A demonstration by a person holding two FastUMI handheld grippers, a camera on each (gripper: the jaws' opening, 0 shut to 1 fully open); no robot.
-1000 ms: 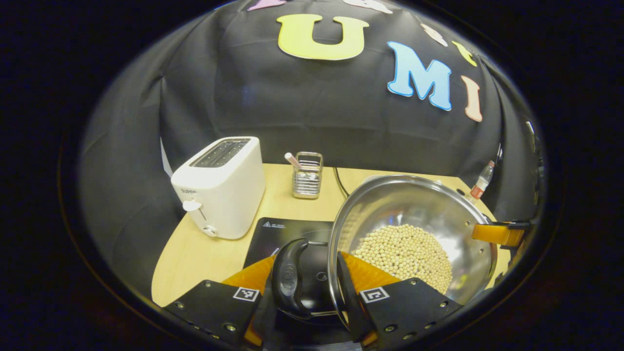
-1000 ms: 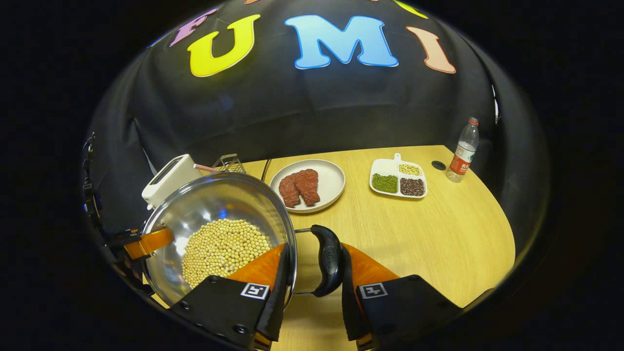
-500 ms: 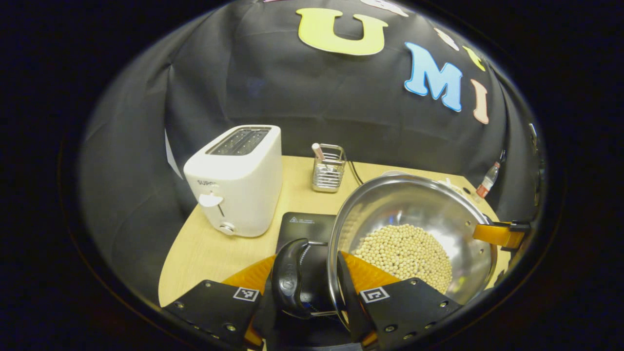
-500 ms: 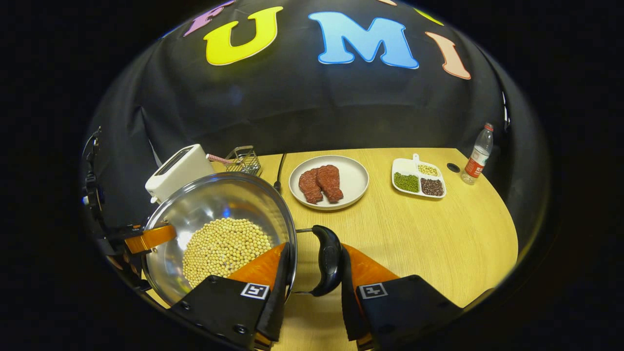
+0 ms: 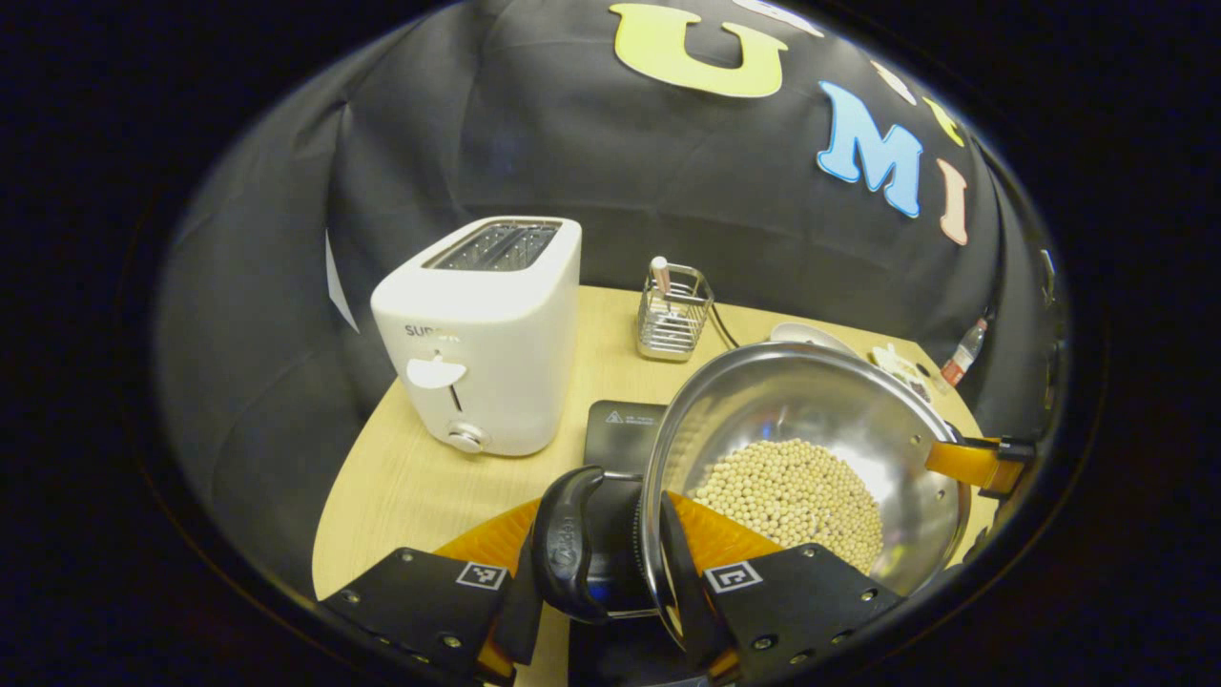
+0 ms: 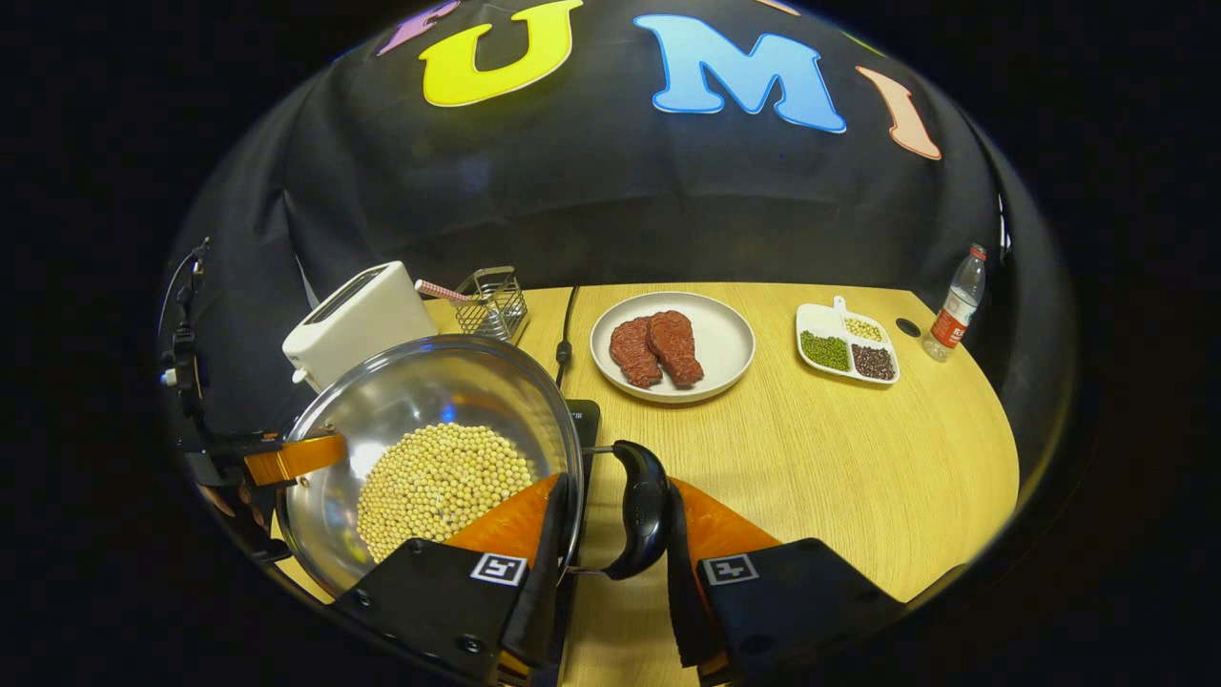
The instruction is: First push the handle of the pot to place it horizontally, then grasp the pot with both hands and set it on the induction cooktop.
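Observation:
A steel pot (image 5: 811,420) with pale beans in it hangs over the black induction cooktop (image 5: 620,434); I cannot tell if it touches. In the left gripper view my left gripper (image 5: 610,563) is shut on the pot's black side handle (image 5: 570,544) and the rim beside it. In the right gripper view the pot (image 6: 429,410) sits at lower left, and my right gripper (image 6: 615,544) is shut on the opposite black handle (image 6: 641,510). A corner of the cooktop (image 6: 584,420) peeks out past the rim. Each view catches the other gripper's finger on the far rim (image 5: 973,460) (image 6: 291,458).
A white toaster (image 5: 482,334) stands just left of the cooktop, with a wire holder (image 5: 673,313) behind it. To the right lie a plate (image 6: 725,329) of meat, a divided bean dish (image 6: 844,329) and a bottle (image 6: 954,305). A cable (image 6: 565,329) runs back from the cooktop.
Both grippers have carried the pot leftward over the table. The toaster has drawn closer, and the cooktop now lies under the pot. Neither grip has changed.

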